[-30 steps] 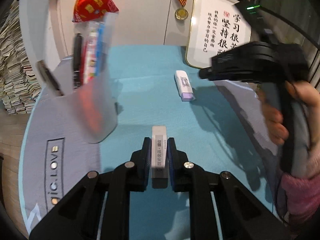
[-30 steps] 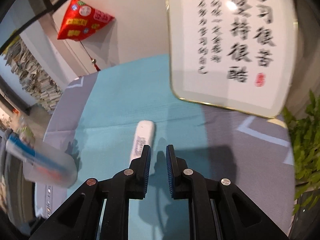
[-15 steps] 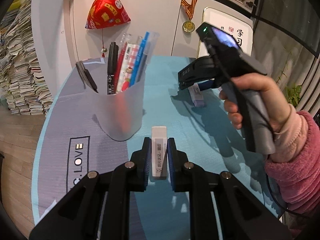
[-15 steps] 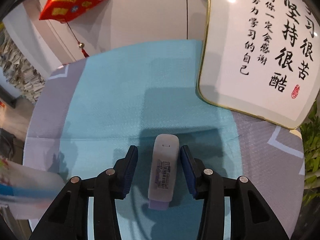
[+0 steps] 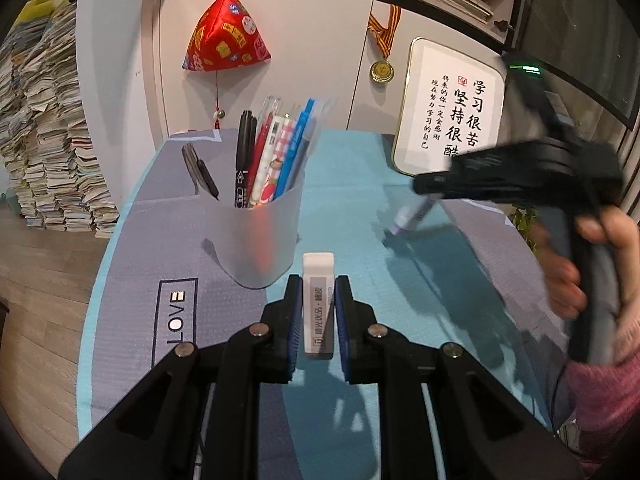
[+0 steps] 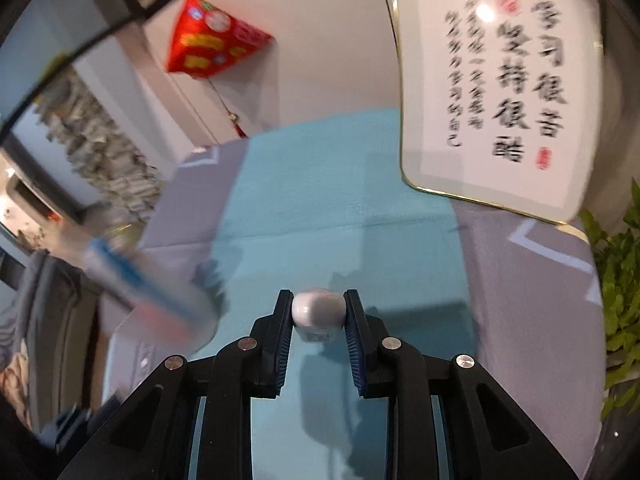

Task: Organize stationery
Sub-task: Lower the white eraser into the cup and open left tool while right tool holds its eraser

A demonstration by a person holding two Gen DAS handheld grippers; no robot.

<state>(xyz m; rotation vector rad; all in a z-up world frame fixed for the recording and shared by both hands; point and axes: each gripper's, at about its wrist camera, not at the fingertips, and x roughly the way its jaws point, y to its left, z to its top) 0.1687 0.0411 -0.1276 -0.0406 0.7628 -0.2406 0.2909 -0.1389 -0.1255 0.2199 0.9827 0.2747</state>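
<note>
Gripper (image 5: pixel 317 312) on my left clamps a white eraser (image 5: pixel 318 304) beside the pen cup (image 5: pixel 256 236); my right gripper (image 6: pixel 318 320), blurred, has just closed onto the correction tape (image 6: pixel 318 307), now lifted.

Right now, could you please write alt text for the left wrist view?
The left gripper clamps a white eraser above a teal and grey table mat, just in front of a frosted pen cup full of pens. At right, a hand lifts another gripper holding a second eraser.
</note>
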